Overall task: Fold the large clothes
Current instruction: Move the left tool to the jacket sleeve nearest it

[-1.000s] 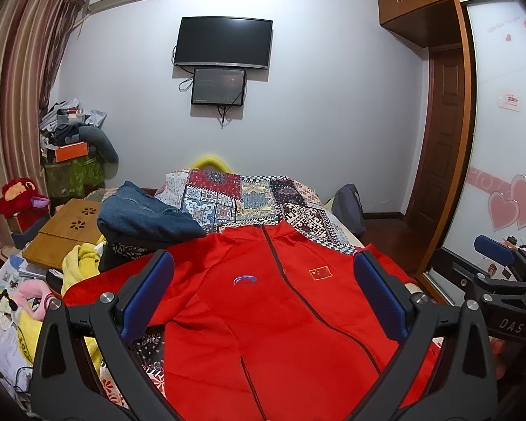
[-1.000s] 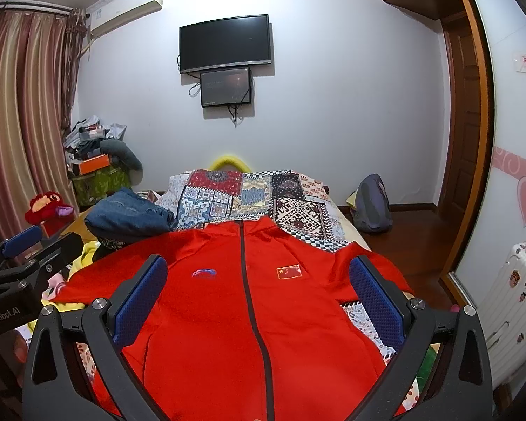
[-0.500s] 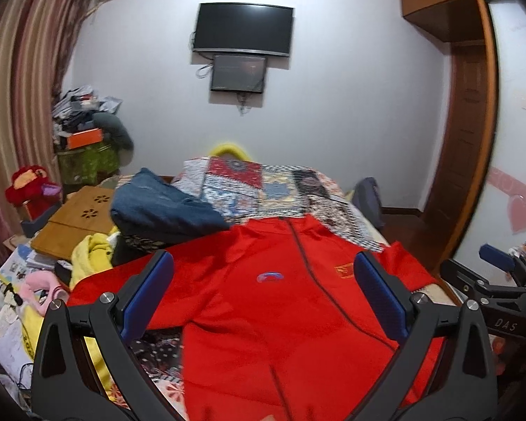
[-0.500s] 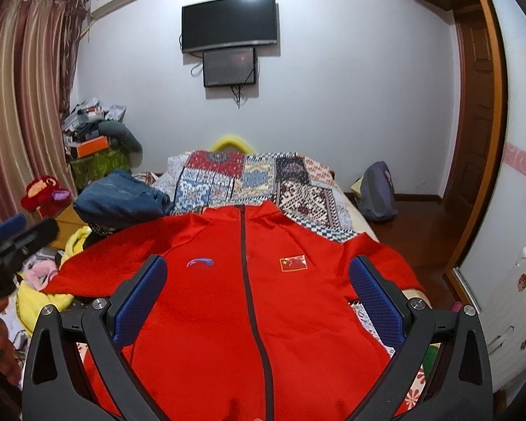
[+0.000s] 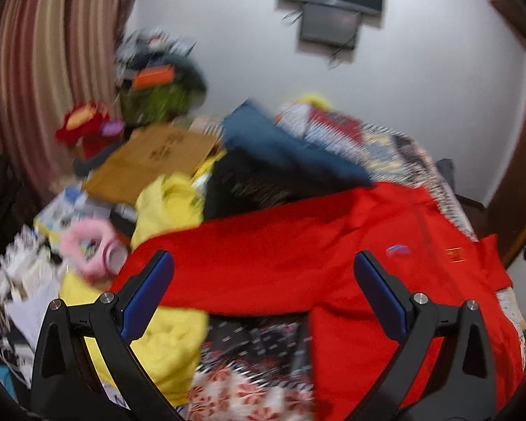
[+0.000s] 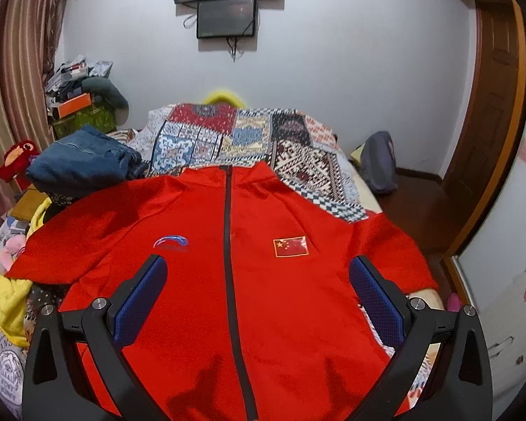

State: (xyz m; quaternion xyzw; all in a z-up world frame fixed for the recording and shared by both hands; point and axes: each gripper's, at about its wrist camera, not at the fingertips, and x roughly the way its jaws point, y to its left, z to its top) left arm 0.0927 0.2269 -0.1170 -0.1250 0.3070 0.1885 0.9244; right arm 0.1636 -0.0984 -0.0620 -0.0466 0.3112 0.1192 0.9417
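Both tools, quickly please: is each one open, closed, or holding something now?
Left tool: open, holding nothing, above the red jacket sleeve.
Right tool: open, holding nothing, above the jacket front.

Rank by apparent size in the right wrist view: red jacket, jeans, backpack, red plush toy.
1. red jacket, fills the foreground, by far the largest.
2. jeans.
3. backpack.
4. red plush toy, partly cut by the edge.
The backpack sits farther back, so its true size against the jeans is unsure.

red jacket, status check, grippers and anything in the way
Left gripper and right gripper open, empty. Red jacket spread flat, zipped, unfolded. Folded jeans and yellow garment crowd its left sleeve.
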